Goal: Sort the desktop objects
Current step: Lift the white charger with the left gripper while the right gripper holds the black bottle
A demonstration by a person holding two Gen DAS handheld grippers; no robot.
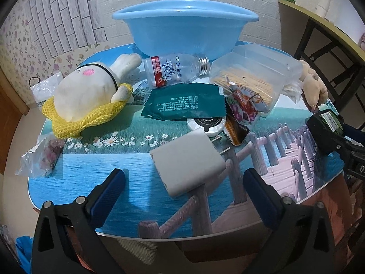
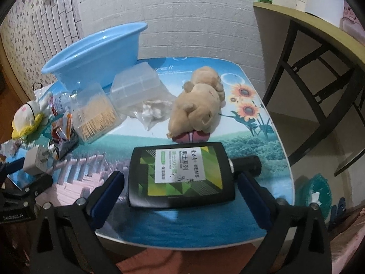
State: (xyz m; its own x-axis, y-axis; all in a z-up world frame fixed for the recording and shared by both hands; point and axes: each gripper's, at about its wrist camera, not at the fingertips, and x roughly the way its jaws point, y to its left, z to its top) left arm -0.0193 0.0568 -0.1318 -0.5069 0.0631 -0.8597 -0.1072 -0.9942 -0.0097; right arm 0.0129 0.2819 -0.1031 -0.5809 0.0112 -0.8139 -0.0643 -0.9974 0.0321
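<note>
Item: flat black rectangular bottle, frame centre, between my wide-open right tool; I'd close squarely across its sides. Left tool wide, empty.

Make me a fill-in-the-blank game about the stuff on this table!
1. The big basin at the back of the table is the colour ____.
2. The white plush bunny lies on a ____ mesh cloth.
3. The clear plastic bottle is lying on its ____.
4. The flat black bottle sits between the fingers of the ____ gripper.

Missing words: blue; yellow; side; right
</note>
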